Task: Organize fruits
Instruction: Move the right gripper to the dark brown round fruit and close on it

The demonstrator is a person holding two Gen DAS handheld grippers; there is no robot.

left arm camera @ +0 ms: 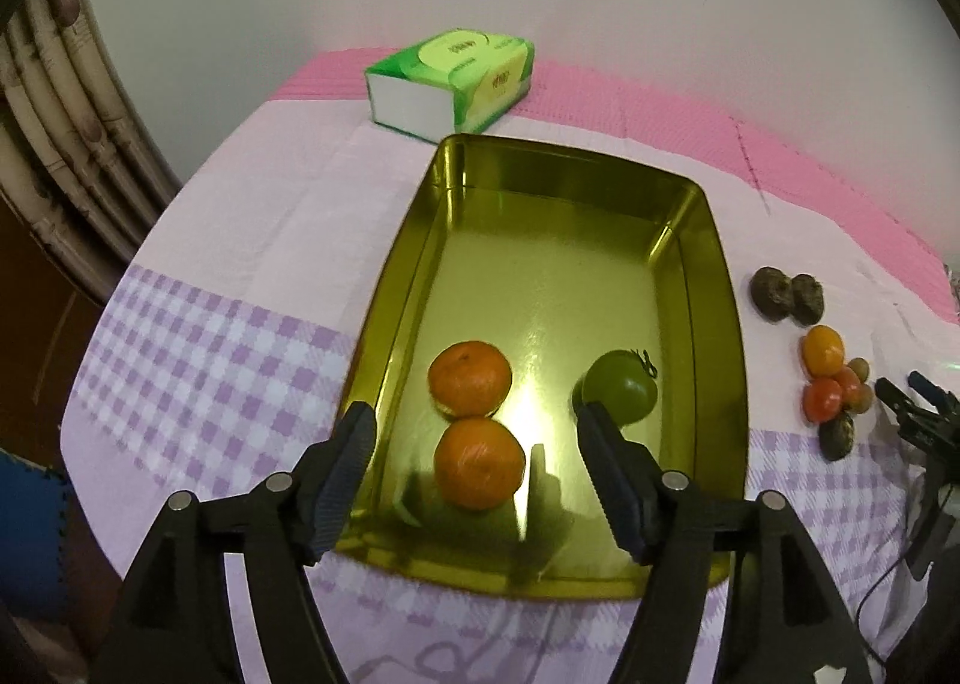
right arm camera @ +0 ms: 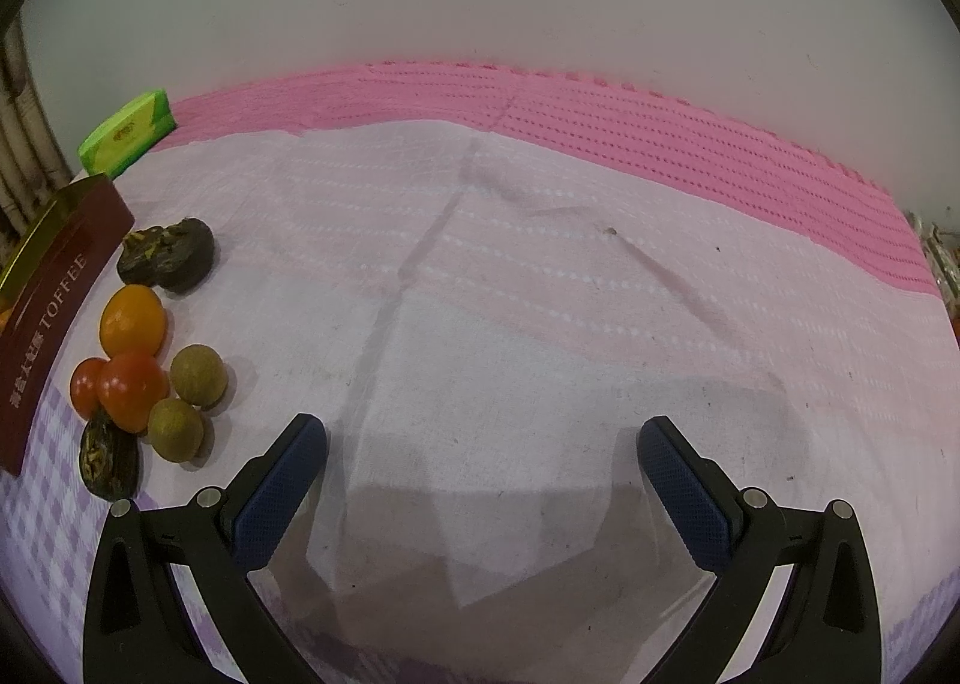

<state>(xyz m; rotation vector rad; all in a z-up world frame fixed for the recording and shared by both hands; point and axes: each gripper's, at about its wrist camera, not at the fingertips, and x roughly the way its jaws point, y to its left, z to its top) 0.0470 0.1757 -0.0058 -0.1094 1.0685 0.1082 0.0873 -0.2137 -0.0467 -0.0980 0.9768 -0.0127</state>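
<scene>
While both grippers, left [left arm camera: 474, 444] and right [right arm camera: 483, 444], are hanging spread and empty, the rectangular gold metal tin [left arm camera: 735, 324] is holding two round orange mandarins [left arm camera: 469, 378] and one green fruit [left arm camera: 621, 393]; roughly eight small fruits [right arm camera: 135, 360] are waiting beside its right edge.

A green tissue pack [left arm camera: 451, 78] sits at the far left edge of the table, on the pink strip of cloth [right arm camera: 600, 108]. Nearer, the cloth turns pale, then lilac check [left arm camera: 198, 348]. Bamboo-like poles [left arm camera: 54, 102] stand beyond the left edge.
</scene>
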